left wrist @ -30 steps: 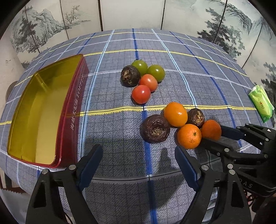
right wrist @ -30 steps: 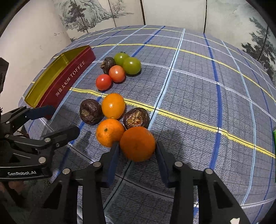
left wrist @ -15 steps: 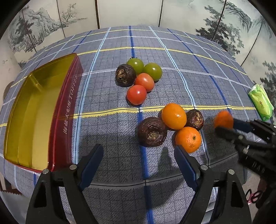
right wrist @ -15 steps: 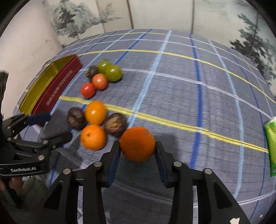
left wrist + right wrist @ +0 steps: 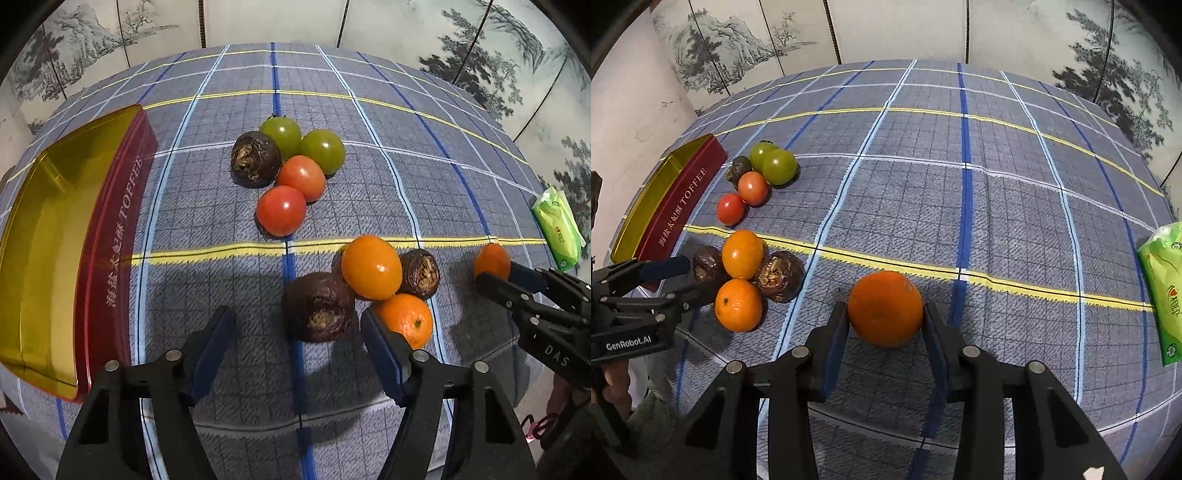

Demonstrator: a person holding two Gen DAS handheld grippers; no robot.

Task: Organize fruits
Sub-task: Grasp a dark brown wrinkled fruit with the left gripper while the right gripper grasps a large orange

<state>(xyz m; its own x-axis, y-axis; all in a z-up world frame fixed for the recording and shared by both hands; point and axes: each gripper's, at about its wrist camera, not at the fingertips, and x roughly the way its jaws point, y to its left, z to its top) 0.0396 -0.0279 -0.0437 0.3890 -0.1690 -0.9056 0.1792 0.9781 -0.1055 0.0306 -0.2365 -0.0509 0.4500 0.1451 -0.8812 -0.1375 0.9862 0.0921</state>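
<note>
A blue-grey plaid tablecloth [image 5: 997,206] covers the table before painted screen panels. The right gripper [image 5: 885,328] clamps an orange [image 5: 885,308] above the cloth; the left gripper [image 5: 295,343] is closing, its pads not yet touching the dark brown fruit [image 5: 318,307] between them. At the left gripper's ten o'clock lies the open toffee tin [image 5: 122,236], tomatoes [image 5: 291,192] at twelve.

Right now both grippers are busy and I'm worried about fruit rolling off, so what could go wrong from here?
The right gripper pinches a round orange by its sides only; a loosened grip could let it roll across the tablecloth. The left gripper is closing near the dark fruit, with the mandarin beside one finger; it may nudge the cluster apart.
</note>
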